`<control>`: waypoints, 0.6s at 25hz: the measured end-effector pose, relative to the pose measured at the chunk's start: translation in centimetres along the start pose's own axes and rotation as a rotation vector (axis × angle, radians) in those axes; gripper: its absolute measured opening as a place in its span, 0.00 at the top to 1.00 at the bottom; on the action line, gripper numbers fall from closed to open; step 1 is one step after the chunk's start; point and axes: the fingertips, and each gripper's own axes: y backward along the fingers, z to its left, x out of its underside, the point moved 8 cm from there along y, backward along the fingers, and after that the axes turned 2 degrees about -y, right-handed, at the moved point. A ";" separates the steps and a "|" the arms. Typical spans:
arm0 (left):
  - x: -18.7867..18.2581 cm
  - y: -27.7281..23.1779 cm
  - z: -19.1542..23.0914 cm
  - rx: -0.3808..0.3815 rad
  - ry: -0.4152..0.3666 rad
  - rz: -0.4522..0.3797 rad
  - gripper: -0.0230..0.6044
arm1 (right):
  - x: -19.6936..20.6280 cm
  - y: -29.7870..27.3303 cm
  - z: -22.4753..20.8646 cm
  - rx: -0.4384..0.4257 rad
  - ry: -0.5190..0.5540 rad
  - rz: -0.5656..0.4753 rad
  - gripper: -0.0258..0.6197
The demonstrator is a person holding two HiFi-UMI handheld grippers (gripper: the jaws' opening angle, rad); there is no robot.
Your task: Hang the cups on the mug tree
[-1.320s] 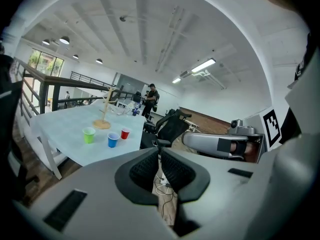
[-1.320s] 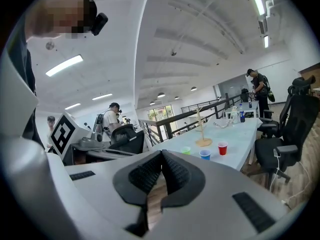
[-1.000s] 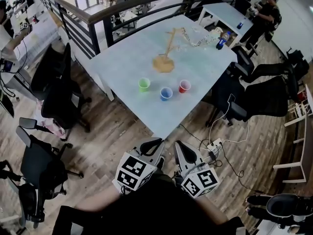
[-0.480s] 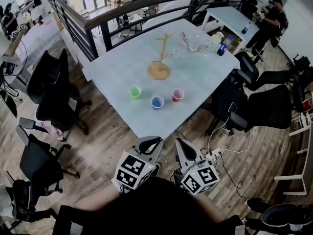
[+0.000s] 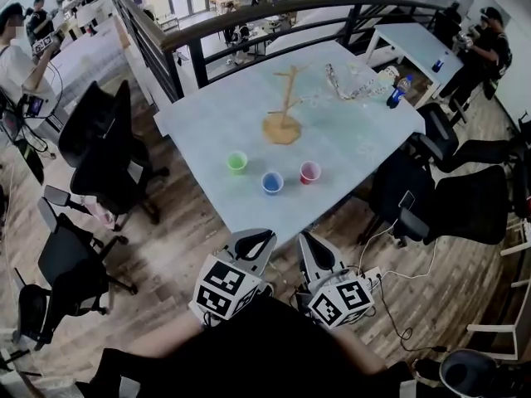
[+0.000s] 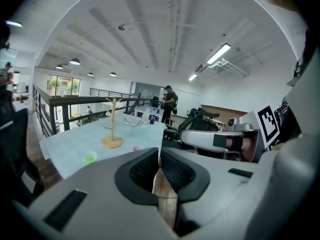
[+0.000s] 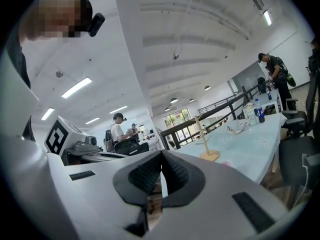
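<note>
Left gripper: the left gripper (image 5: pixel 255 239) is clenched, its dark ribbed pads pressed together with nothing between them. The person holds it low in front of them, short of the table's near corner.
Right gripper: the right gripper (image 5: pixel 309 247) is also clenched and empty. It sits just beside the left one, and both point towards the table.
Tabletop: a pale blue tabletop (image 5: pixel 357 139) stands ahead of both grippers, one corner turned towards the person.
Mug tree: a light wooden mug tree (image 5: pixel 283 110) on a round base stands upright near the middle of the tabletop, well apart from both grippers.
Cups: three stand upright in a loose row between the mug tree and the near corner. A green plastic cup (image 5: pixel 237 162) is at the left, a blue plastic cup (image 5: pixel 272 182) in the middle, and a pink-red plastic cup (image 5: pixel 309 172) at the right. None touches another or the tree.
Cups to grippers: all three are well clear of both grippers, beyond a strip of wooden plank floor (image 5: pixel 191 247) and the table edge. The blue cup is nearest.
Far edge: a bottle with a blue label (image 5: pixel 400 89) stands by the far right corner.
Surroundings: black office chairs (image 5: pixel 99 152) are at the left, and a black railing (image 5: pixel 274 19) runs behind the table.
</note>
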 end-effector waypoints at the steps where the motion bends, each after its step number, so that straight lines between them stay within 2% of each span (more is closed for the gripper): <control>1: -0.1 -0.2 0.1 -0.005 0.000 0.002 0.92 | -0.1 -0.2 -0.3 -0.002 -0.007 0.003 0.93; 9: -1.0 -1.9 1.8 -0.026 0.014 0.007 0.92 | -0.8 -2.5 -1.7 -0.015 0.019 0.031 0.93; 15: -1.9 -3.1 4.4 0.003 -0.007 0.014 0.92 | -1.2 -5.2 -2.4 0.015 0.012 0.017 0.93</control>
